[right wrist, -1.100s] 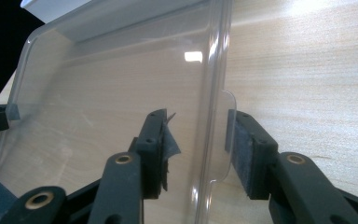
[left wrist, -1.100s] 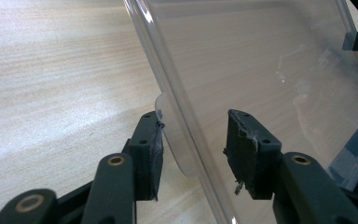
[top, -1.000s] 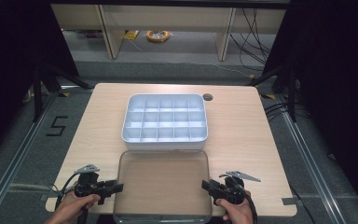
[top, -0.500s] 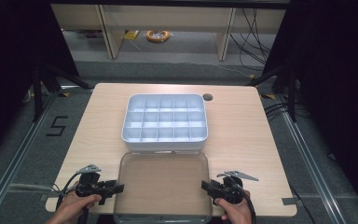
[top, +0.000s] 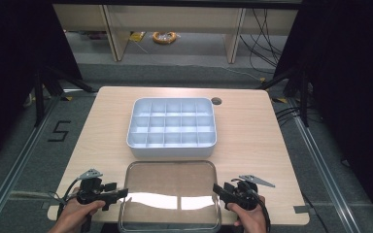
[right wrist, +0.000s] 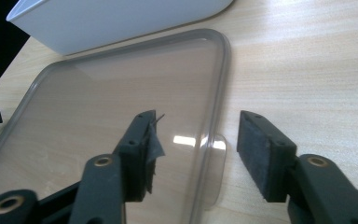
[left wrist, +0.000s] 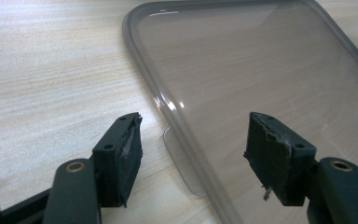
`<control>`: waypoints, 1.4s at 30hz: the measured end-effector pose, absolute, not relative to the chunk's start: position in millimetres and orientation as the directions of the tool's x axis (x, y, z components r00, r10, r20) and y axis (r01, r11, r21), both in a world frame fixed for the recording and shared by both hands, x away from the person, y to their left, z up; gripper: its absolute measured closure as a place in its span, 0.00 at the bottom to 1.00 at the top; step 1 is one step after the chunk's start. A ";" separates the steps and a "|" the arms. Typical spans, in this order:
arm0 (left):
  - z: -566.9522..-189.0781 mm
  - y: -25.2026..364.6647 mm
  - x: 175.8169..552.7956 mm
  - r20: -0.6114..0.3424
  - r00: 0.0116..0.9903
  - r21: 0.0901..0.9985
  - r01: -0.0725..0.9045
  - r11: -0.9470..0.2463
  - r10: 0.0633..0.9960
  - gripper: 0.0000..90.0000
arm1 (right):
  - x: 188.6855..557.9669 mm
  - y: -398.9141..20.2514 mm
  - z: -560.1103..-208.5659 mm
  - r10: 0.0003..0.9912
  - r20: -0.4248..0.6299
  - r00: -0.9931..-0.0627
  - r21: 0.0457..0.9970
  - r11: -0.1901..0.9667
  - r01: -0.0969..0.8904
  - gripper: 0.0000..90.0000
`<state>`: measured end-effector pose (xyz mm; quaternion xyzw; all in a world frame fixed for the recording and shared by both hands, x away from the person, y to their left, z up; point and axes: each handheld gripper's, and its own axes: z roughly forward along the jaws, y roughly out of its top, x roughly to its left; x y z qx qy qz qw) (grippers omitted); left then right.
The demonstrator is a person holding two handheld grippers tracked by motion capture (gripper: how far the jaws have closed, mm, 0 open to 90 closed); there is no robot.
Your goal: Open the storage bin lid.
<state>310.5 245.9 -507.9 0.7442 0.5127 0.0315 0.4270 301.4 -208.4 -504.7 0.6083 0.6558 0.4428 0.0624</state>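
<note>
With both sets of jaws having just been opening, left gripper [top: 119, 194] and right gripper [top: 218, 189] now agape, straddling but not pinching the clear lid's [top: 170, 189] side tabs at the tabletop's near edge — released, apparently set down.

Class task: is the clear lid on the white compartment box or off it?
Off. The clear lid lies flat on the table, in front of the open white compartment box.

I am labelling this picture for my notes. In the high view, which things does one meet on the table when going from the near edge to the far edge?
Left gripper and right gripper → clear lid → white compartment tray → round hole in the table.
</note>
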 end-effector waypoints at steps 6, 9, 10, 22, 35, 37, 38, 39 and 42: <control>-506.0 244.7 310.3 -0.398 0.477 0.684 0.724 -0.093 0.784 0.34 | 302.0 -208.5 -501.1 0.851 0.446 -0.277 0.679 -0.120 0.724 0.43; -505.0 243.5 310.4 -0.397 0.483 0.691 0.717 -0.092 0.780 0.31 | 302.8 -210.6 -499.4 0.848 0.434 -0.304 0.704 -0.109 0.702 0.41; -504.7 243.5 310.3 -0.394 0.490 0.694 0.713 -0.098 0.778 0.31 | 301.6 -207.8 -498.1 0.851 0.444 -0.282 0.696 -0.129 0.707 0.40; -503.7 242.1 309.5 -0.394 0.517 0.718 0.689 -0.097 0.760 0.24 | 298.7 -209.5 -491.6 0.842 0.444 -0.307 0.729 -0.140 0.670 0.32; -502.1 241.7 306.7 -0.388 0.536 0.728 0.677 -0.106 0.750 0.20 | 293.5 -211.3 -488.4 0.844 0.396 -0.363 0.769 -0.089 0.633 0.30; -501.6 241.6 306.1 -0.388 0.539 0.729 0.676 -0.109 0.747 0.19 | 291.0 -211.6 -487.7 0.847 0.400 -0.351 0.766 -0.098 0.635 0.29; -501.4 241.6 305.8 -0.387 0.544 0.731 0.673 -0.112 0.744 0.19 | 290.5 -212.3 -488.3 0.849 0.387 -0.359 0.774 -0.087 0.628 0.29; -501.3 240.9 305.2 -0.391 0.539 0.730 0.675 -0.105 0.746 0.18 | 287.9 -210.8 -487.4 0.852 0.395 -0.344 0.767 -0.099 0.634 0.29; -500.7 239.8 303.7 -0.394 0.536 0.733 0.674 -0.098 0.747 0.16 | 284.7 -212.2 -487.7 0.851 0.391 -0.349 0.764 -0.089 0.638 0.29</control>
